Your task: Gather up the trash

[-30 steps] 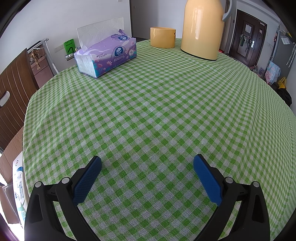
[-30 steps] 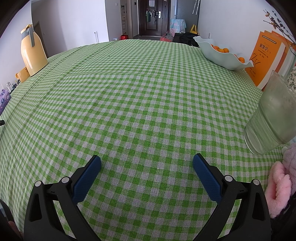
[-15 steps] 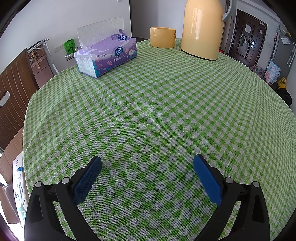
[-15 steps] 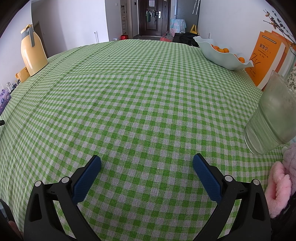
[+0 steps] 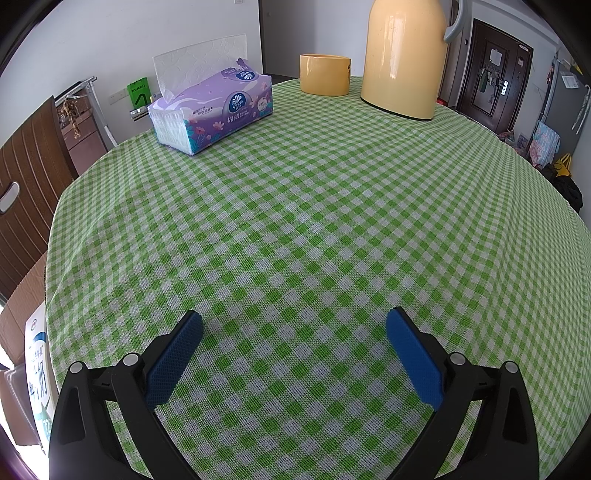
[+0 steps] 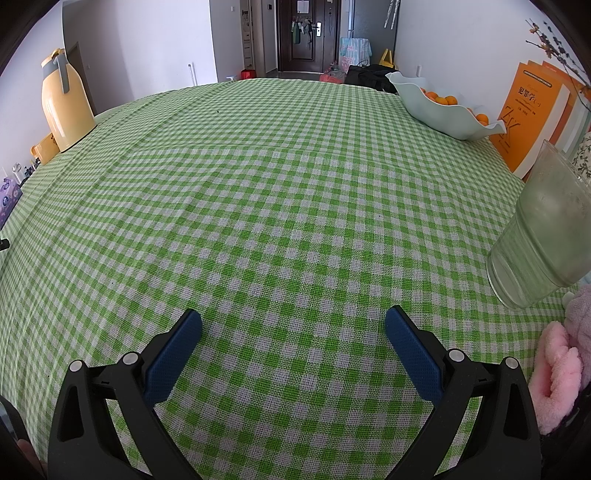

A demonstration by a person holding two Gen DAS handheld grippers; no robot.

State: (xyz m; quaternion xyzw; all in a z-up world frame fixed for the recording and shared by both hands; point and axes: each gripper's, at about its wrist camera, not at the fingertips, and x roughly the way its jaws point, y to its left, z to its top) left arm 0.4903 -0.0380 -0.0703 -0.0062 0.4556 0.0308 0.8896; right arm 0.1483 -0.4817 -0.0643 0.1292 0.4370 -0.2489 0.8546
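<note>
Both my claws spread wide, nothing pinched: left gripper, right gripper, low over green checked tablecloth. No trash visible anywhere. Can't judge weight or grip spot. Tissue box at far left edge.

We look low and close over the checked surface from both wrists; both views share the yellow thermos and tissue pack.

A home dining area: a gingham-clothed tabletop with a fruit bowl, tissue box, thermos jug, and an entry door beyond.
</note>
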